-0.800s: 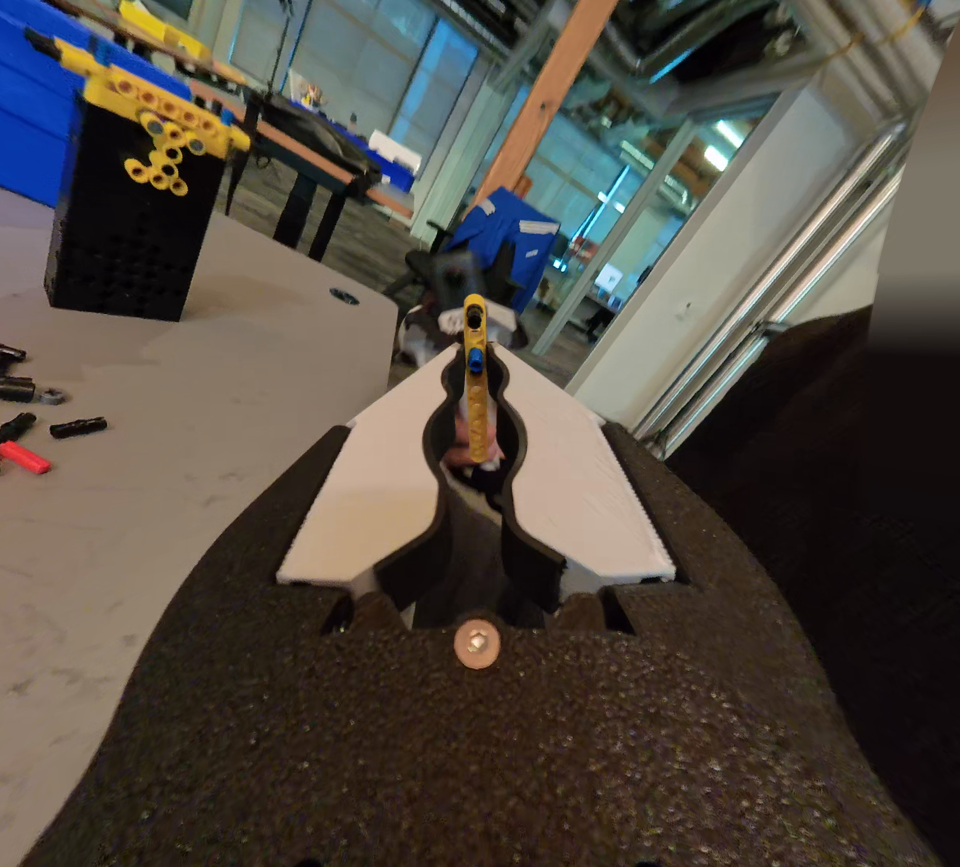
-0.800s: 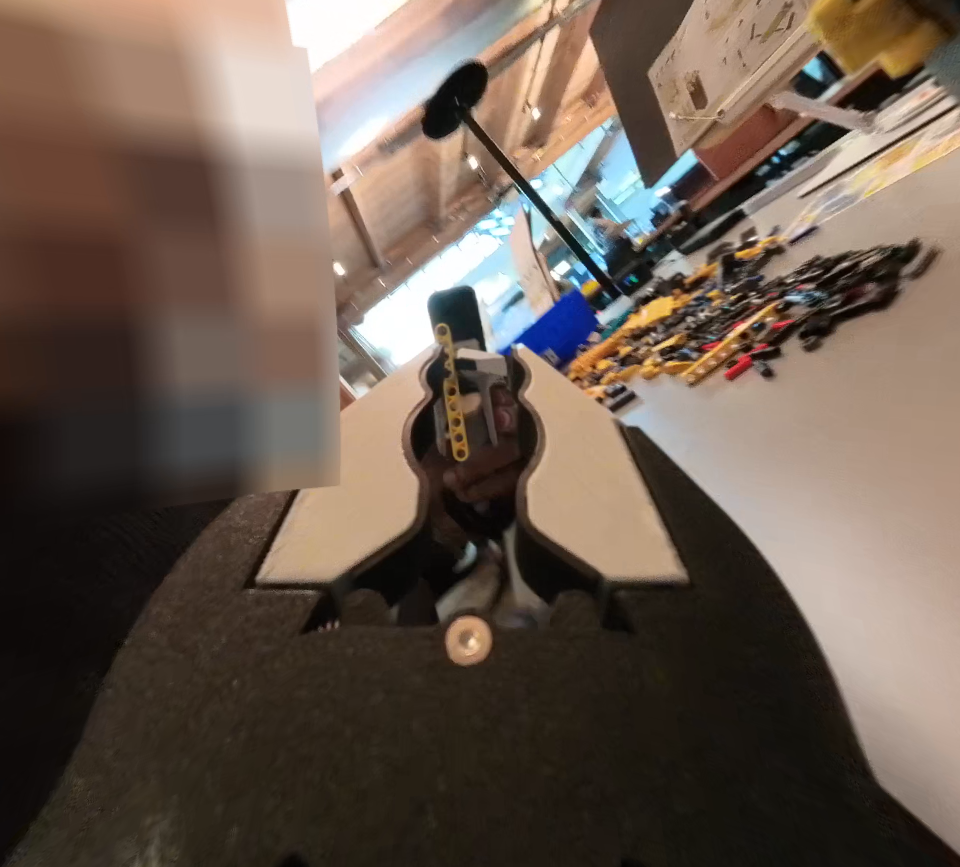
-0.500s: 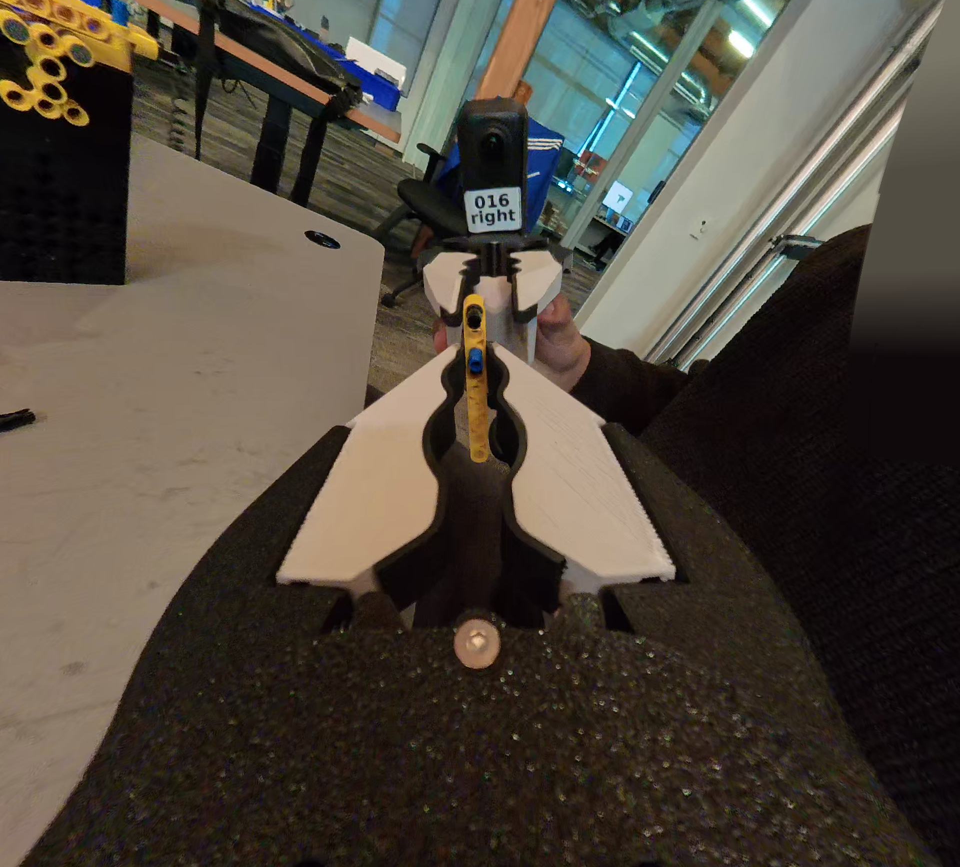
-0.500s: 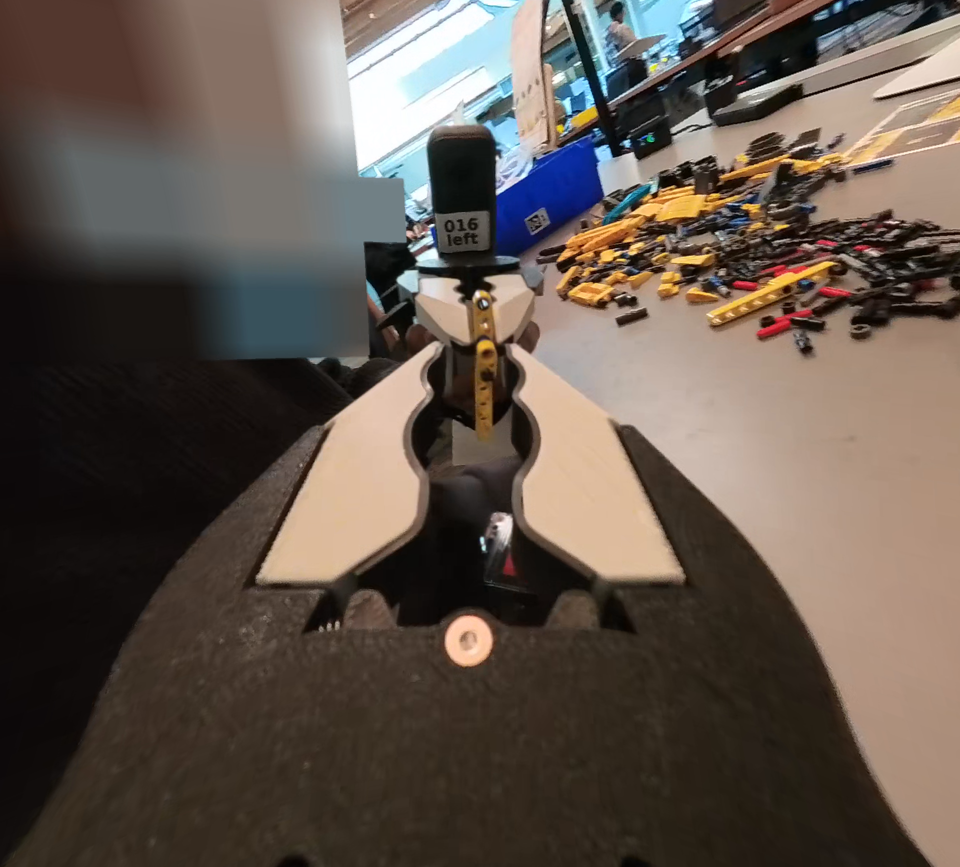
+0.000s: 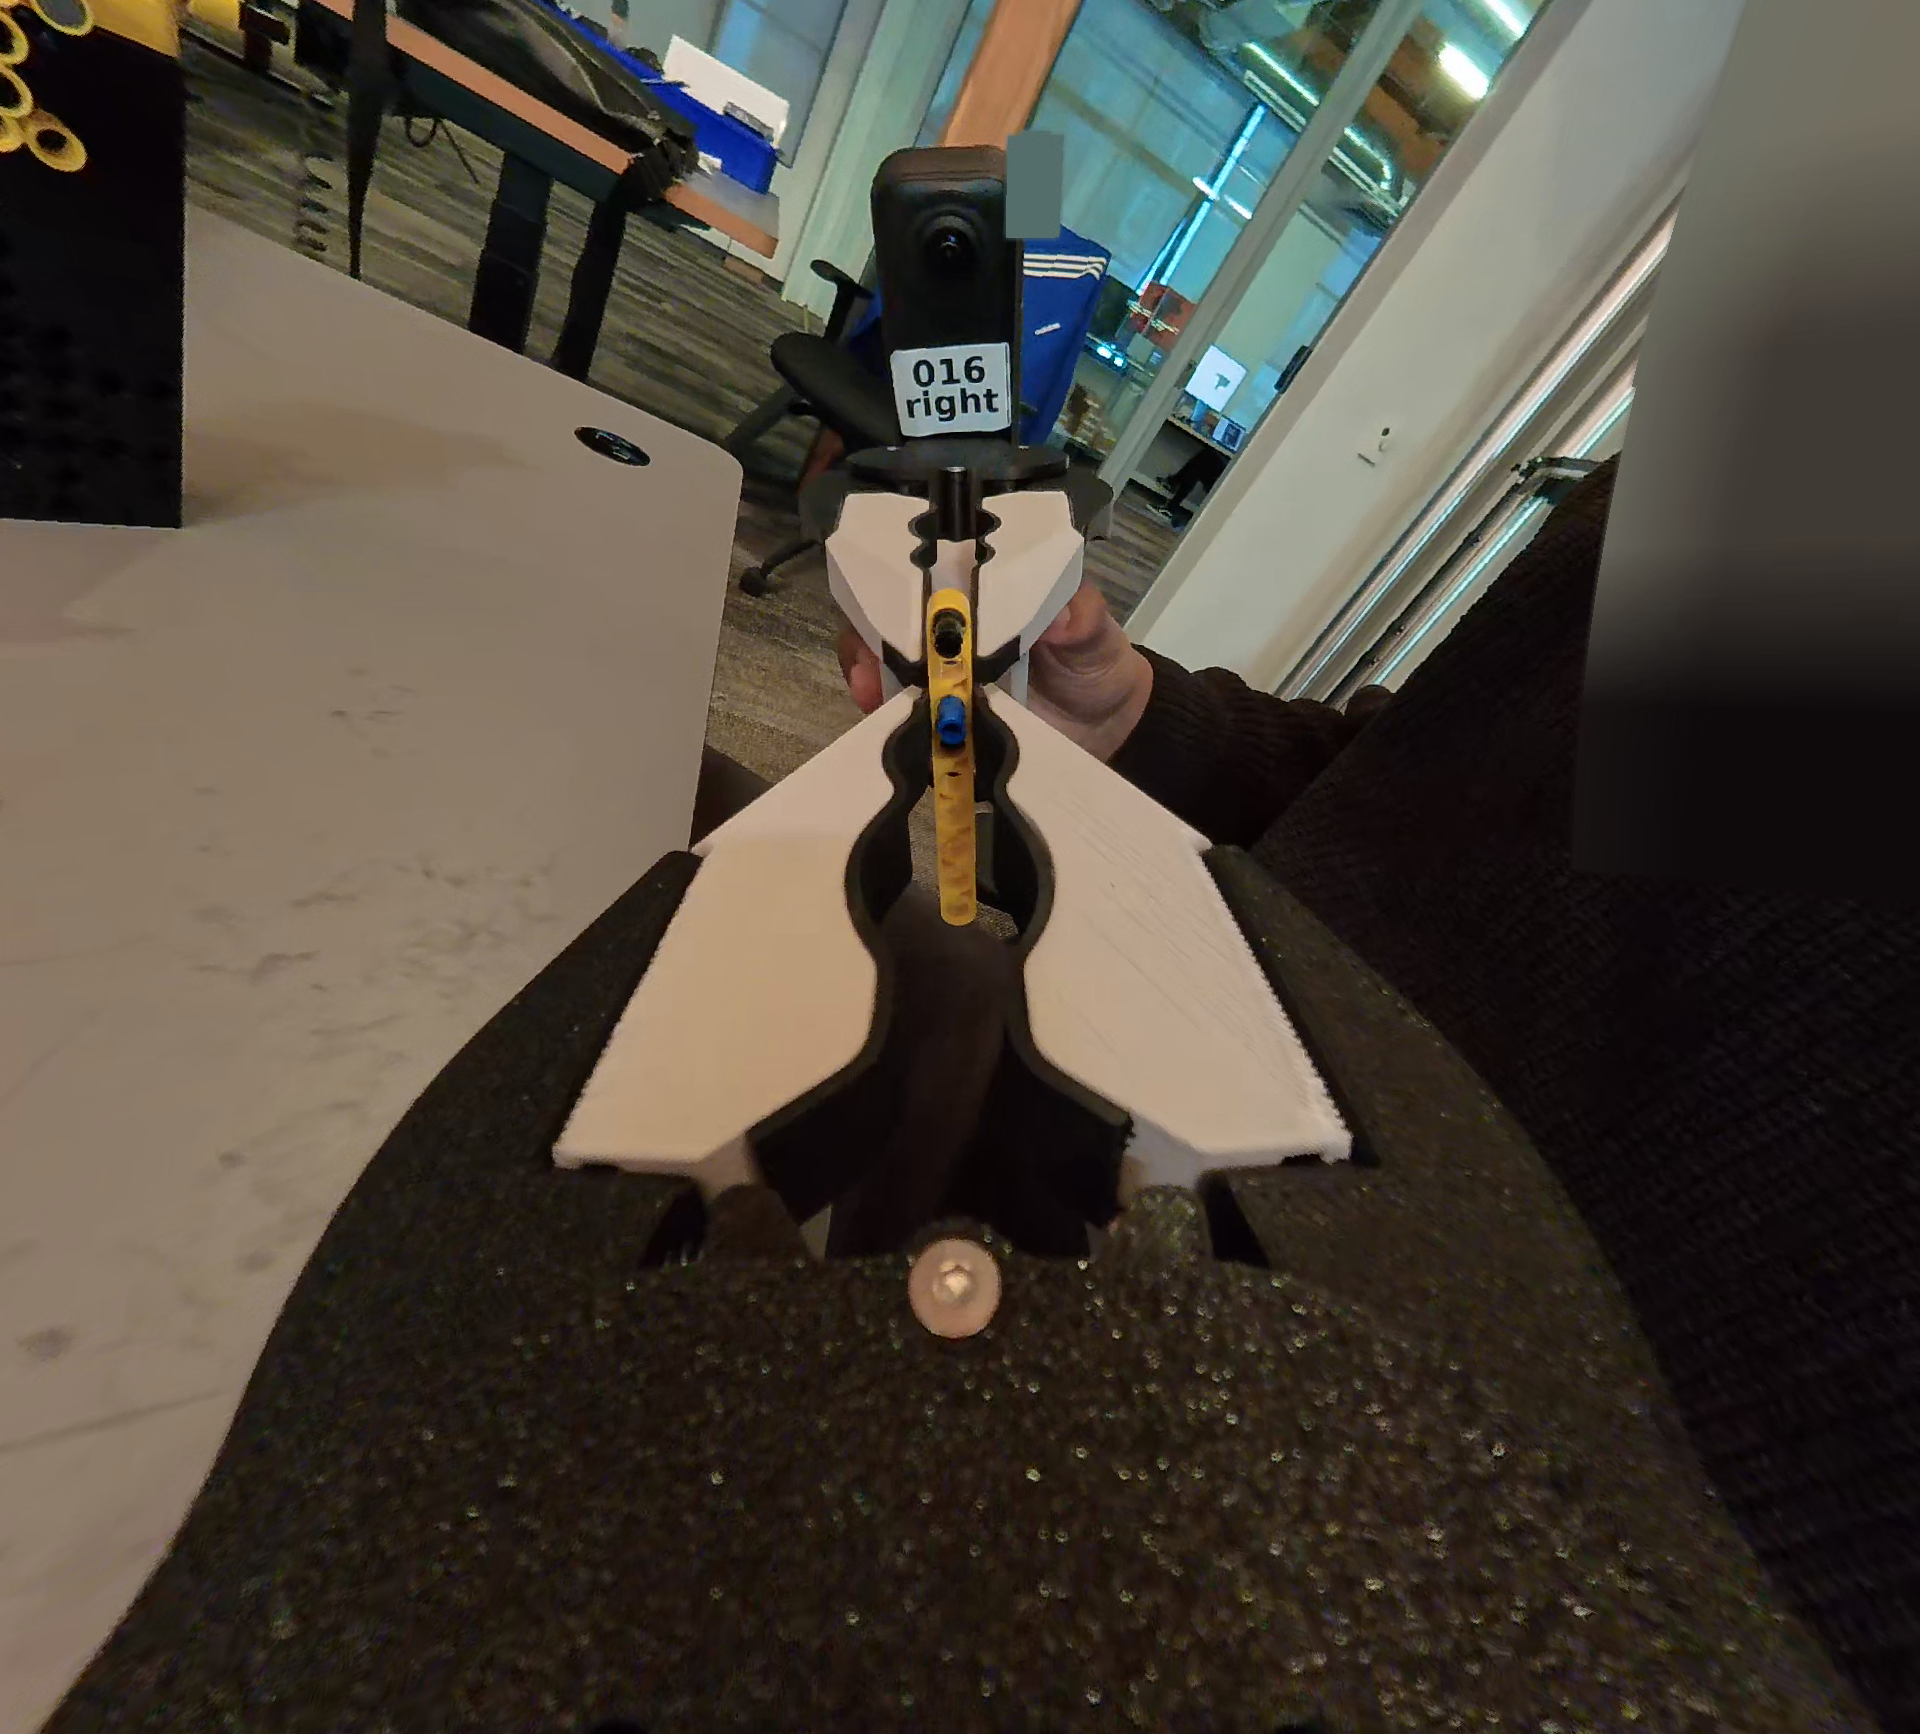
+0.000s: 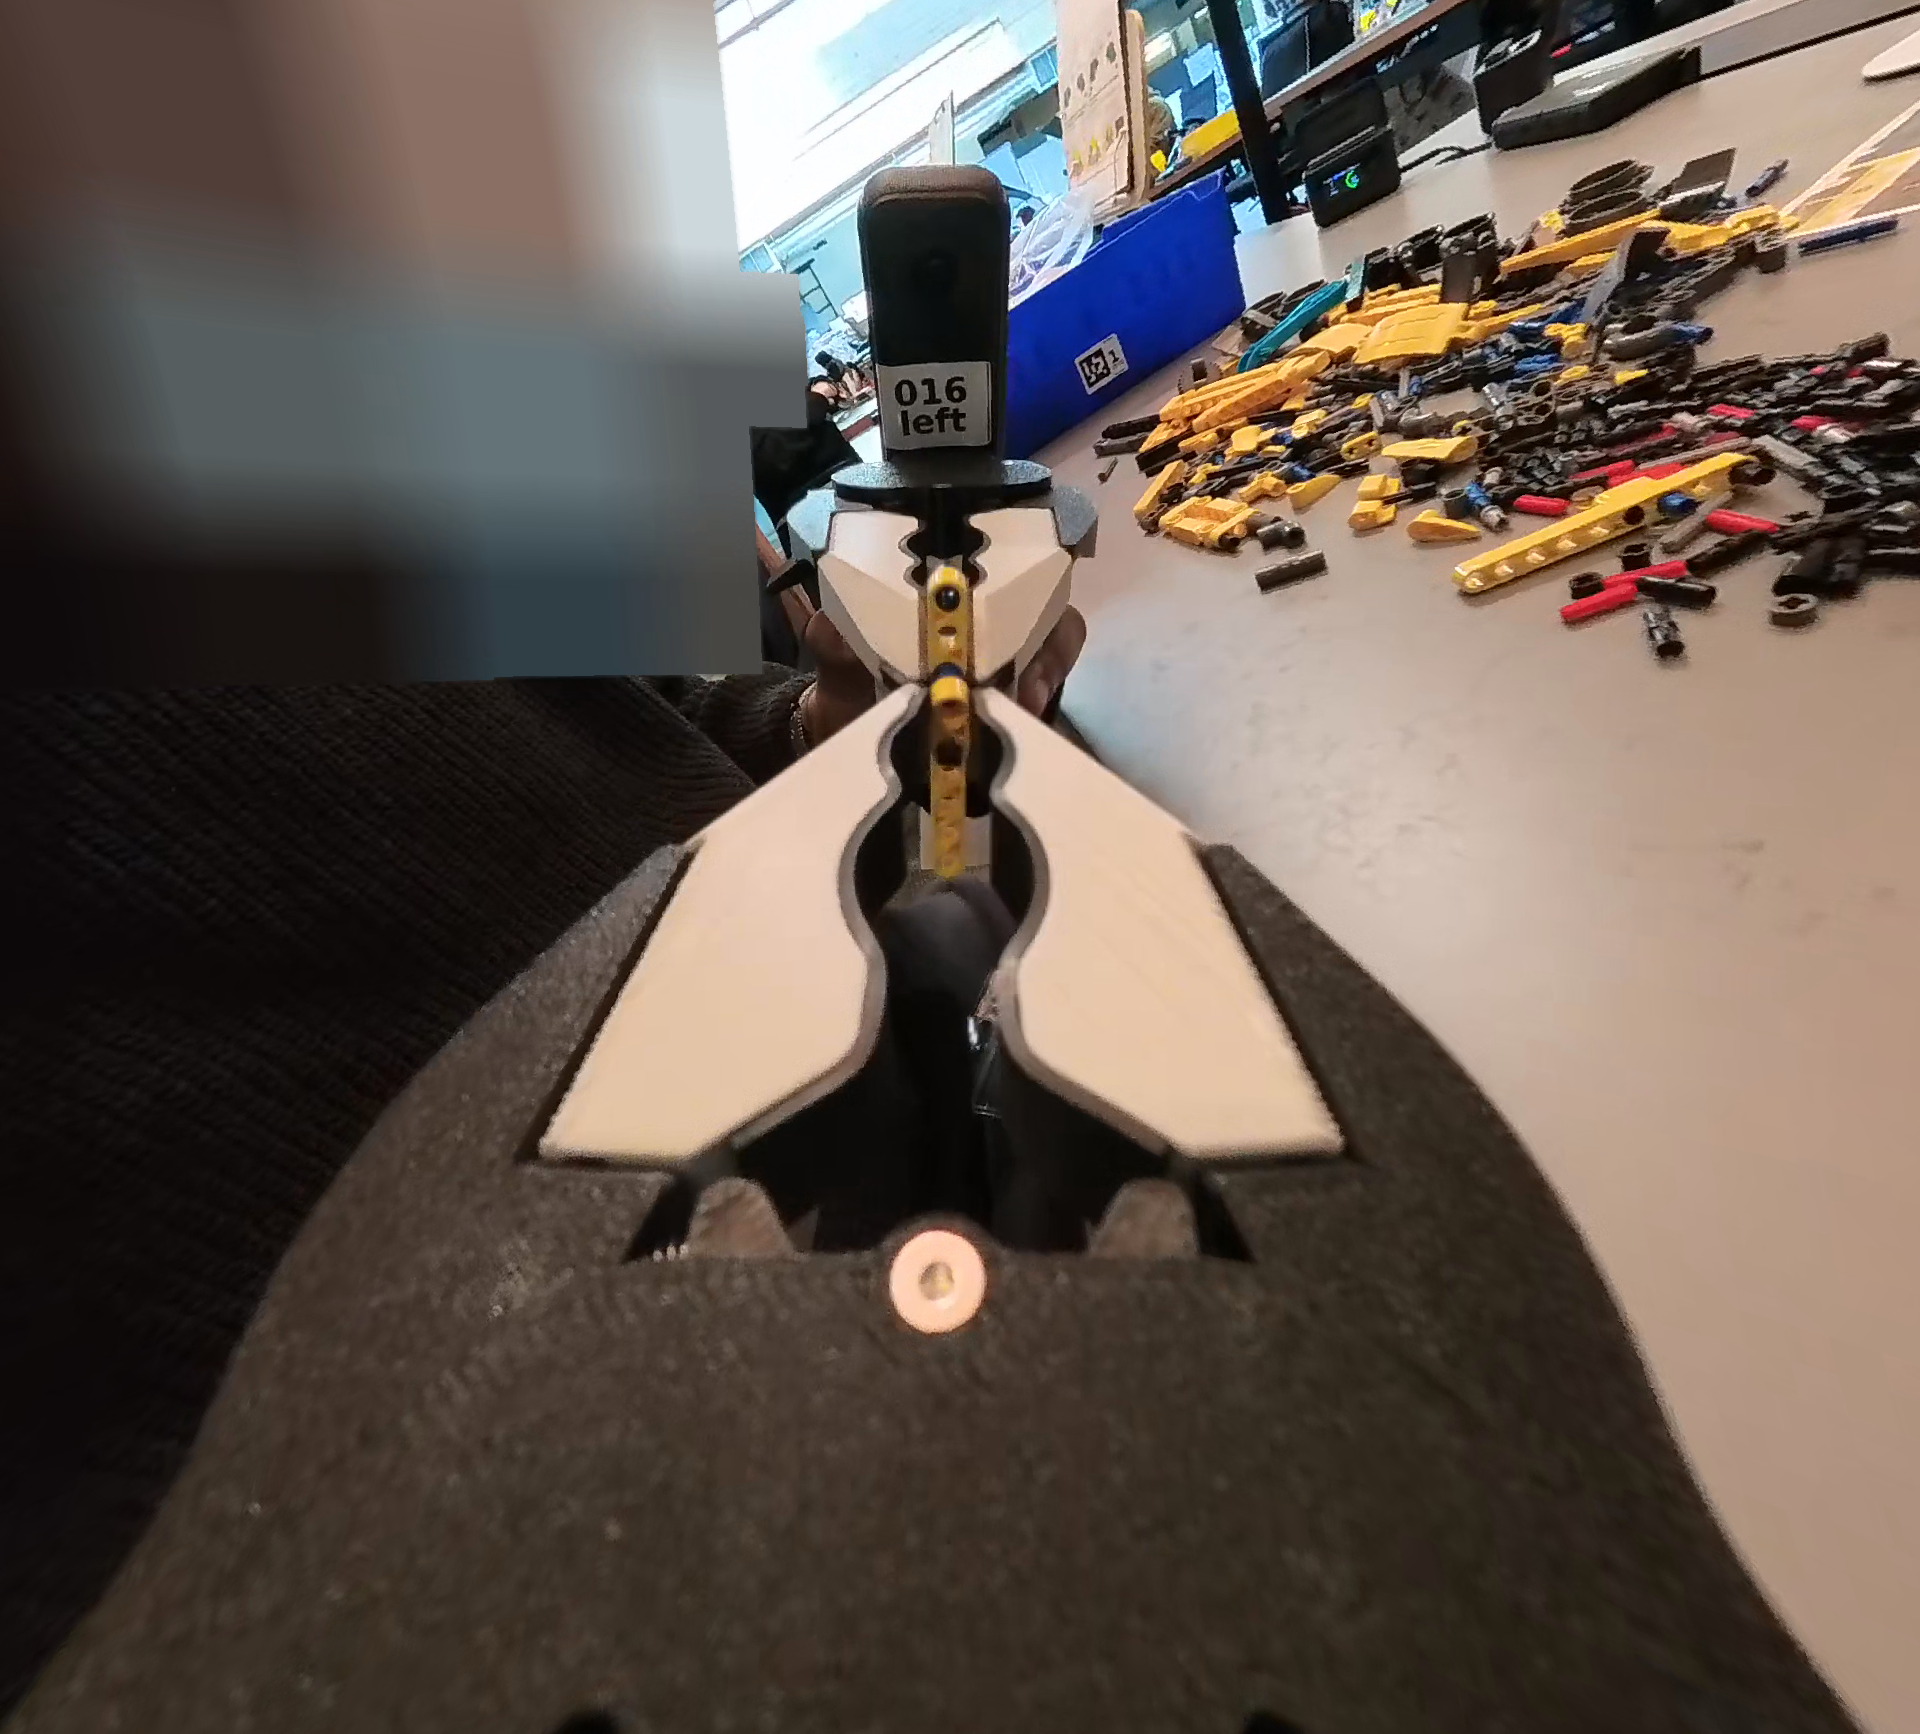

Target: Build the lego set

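My left gripper [image 5: 951,697] is shut on a thin yellow holed beam [image 5: 956,832] that stands upright, with a blue pin [image 5: 948,720] through it near the tips. My right gripper [image 6: 945,692] is shut on a second yellow holed beam [image 6: 948,801], also upright. The two grippers face each other tip to tip above the table's edge. The right gripper [image 5: 951,645] shows just beyond the left one's tips, and the left gripper [image 6: 943,645] shows just beyond the right one's. The beams line up edge-on; I cannot tell whether they touch. A hand [image 5: 1091,676] holds the right gripper.
A black box with yellow beams on top [image 5: 83,230] stands at the far left of the grey table [image 5: 312,801]. A pile of yellow, black and red loose parts [image 6: 1558,458] lies to the right, with a blue bin [image 6: 1132,302] behind. A dark sleeve [image 5: 1558,957] is close. Left and right tips are no more than a few centimetres apart.
Both grippers have turned to face each other and drawn closer. Each beam stays held, and the two beams have come together tip to tip.
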Available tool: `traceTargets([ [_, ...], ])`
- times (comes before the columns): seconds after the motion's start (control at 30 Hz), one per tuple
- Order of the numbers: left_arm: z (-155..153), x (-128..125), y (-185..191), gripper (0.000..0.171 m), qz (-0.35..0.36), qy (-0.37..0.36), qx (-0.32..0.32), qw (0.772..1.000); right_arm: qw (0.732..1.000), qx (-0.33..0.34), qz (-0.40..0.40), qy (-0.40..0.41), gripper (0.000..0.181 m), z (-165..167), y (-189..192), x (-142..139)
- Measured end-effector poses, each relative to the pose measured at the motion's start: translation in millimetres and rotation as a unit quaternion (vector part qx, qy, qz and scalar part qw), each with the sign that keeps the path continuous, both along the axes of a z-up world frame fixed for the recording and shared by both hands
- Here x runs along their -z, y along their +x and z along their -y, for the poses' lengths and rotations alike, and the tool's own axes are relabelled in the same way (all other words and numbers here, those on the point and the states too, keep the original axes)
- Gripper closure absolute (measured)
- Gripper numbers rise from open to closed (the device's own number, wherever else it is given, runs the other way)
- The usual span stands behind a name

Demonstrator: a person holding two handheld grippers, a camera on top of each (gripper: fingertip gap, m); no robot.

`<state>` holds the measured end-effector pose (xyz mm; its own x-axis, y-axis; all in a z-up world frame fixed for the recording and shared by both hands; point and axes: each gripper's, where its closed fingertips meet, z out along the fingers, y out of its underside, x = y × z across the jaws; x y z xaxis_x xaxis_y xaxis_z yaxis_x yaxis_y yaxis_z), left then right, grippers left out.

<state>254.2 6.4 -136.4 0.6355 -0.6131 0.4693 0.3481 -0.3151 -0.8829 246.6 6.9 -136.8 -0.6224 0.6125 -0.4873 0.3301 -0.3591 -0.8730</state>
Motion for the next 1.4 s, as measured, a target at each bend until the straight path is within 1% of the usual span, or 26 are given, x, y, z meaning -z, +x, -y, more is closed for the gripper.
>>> traceTargets([
  [0.17, 1, -1, 0, 0.166, 0.002, 0.0, 0.002, 1.0, 1.0, -0.005, 0.003, 0.005, 0.174, 1, 0, -1],
  [0.37, 2, 1, 4, 0.166, 0.007, -0.024, 0.017, 1.0, 0.999, -0.009, 0.01, 0.036, 0.175, 3, 4, 1],
  [0.7, 5, 4, 9, 0.167, 0.036, -0.066, 0.049, 0.996, 0.992, -0.024, -0.003, 0.126, 0.176, 6, 9, 3],
  [0.77, 5, 7, 11, 0.167, 0.024, -0.074, 0.053, 0.996, 0.989, -0.036, -0.001, 0.146, 0.176, 7, 11, 6],
  [0.83, 5, 7, 13, 0.167, 0.025, -0.078, 0.057, 0.995, 0.988, -0.045, 0.001, 0.149, 0.176, 8, 12, 6],
  [0.93, 6, 15, 15, 0.167, 0.001, -0.088, 0.059, 0.994, 0.983, -0.061, 0.02, 0.17, 0.176, 8, 13, 13],
  [1.0, 8, 13, 18, 0.167, -0.001, -0.087, 0.067, 0.994, 0.985, -0.076, 0.026, 0.151, 0.177, 10, 16, 11],
  [1.07, 5, 25, 20, 0.168, -0.053, -0.093, 0.051, 0.993, 0.984, -0.077, 0.049, 0.154, 0.177, 8, 15, 19],
  [1.1, 6, 30, 24, 0.168, -0.073, -0.099, 0.053, 0.991, 0.984, -0.077, 0.058, 0.153, 0.177, 9, 15, 22],
  [1.13, 6, 32, 32, 0.167, -0.074, -0.096, 0.066, 0.99, 0.985, -0.082, 0.058, 0.141, 0.177, 14, 14, 20],
  [1.17, 6, 31, 34, 0.168, -0.063, -0.092, 0.066, 0.992, 0.985, -0.083, 0.056, 0.139, 0.177, 17, 15, 19],
  [1.2, 5, 35, 34, 0.167, -0.058, -0.104, 0.062, 0.991, 0.983, -0.081, 0.066, 0.154, 0.177, 16, 15, 23],
  [1.27, 5, 45, 35, 0.167, -0.041, -0.115, 0.05, 0.991, 0.969, -0.077, 0.084, 0.219, 0.177, 16, 17, 34],
  [1.3, 7, 47, 37, 0.166, -0.03, -0.113, 0.053, 0.992, 0.965, -0.082, 0.092, 0.232, 0.176, 17, 19, 36],
  [1.4, 9, 45, 34, 0.166, -0.032, -0.095, 0.044, 0.994, 0.969, -0.075, 0.101, 0.213, 0.173, 18, 17, 35],
])
